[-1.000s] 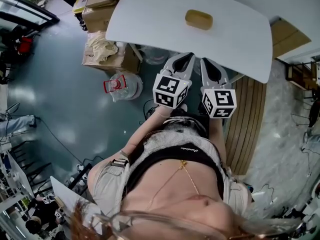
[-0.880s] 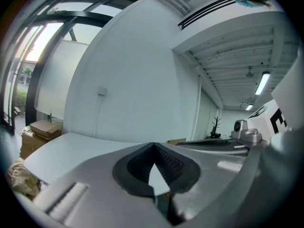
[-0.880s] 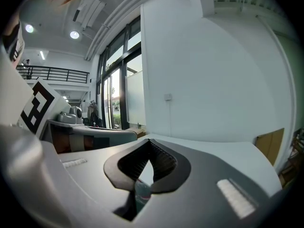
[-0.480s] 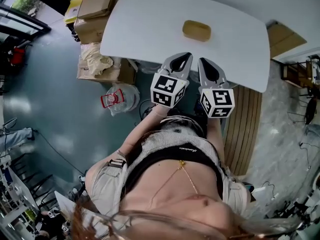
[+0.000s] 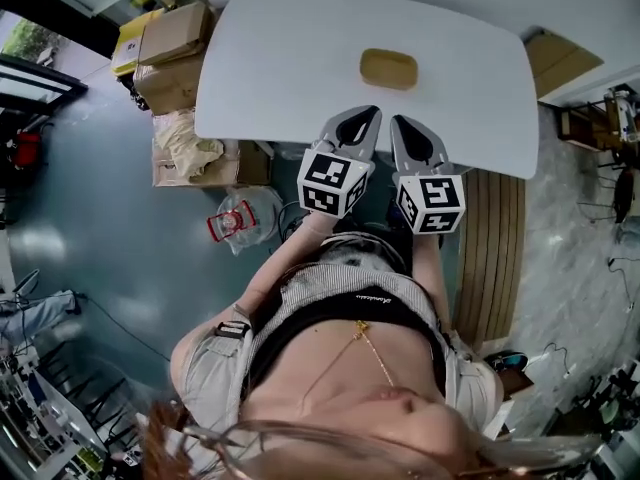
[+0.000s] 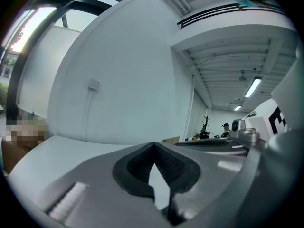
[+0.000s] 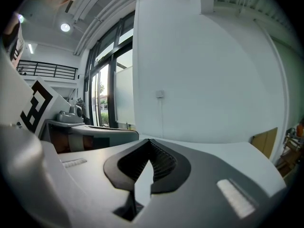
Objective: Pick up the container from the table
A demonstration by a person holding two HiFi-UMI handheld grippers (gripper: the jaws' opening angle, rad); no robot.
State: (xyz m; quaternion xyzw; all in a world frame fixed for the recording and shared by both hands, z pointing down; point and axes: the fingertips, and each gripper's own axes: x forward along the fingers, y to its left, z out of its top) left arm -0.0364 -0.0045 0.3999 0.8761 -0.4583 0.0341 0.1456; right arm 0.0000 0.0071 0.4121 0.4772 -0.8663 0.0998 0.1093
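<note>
Table (image 5: 270, 68): white, smooth, matt. Container (image 5: 389, 68): tan, matt. Fingers (image 6: 85, 175): grey, satin sheen; pads (image 6: 167, 164) black, ribbed. Boxes (image 5: 170, 38): brown cardboard. Floor (image 5: 100, 238): teal, glossy, reflective.

Container (image 5: 389, 68): plain mustard-tan.
Table (image 5: 270, 68): flat white, unmarked.
Left gripper (image 5: 368, 118): silver-grey shell with black ribbed pads; its cube is white with black square markers.
Right gripper (image 5: 400, 126): the same silver-grey and black, with a cube of bold black-on-white squares.
Floor (image 5: 100, 218): glossy dark teal.
Cardboard boxes (image 5: 172, 40): brown, with crumpled beige paper beside them.
Flat box (image 5: 130, 46): bright yellow.
Jug (image 5: 240, 218): clear, with a red handle.
Slatted boards (image 5: 490, 248): pale wood in long parallel stripes.
Person's top (image 5: 330, 286): fine grey-and-white stripes above a black band.
Necklace (image 5: 362, 346): thin gold chain.
Wall (image 6: 128, 80): plain white.
</note>
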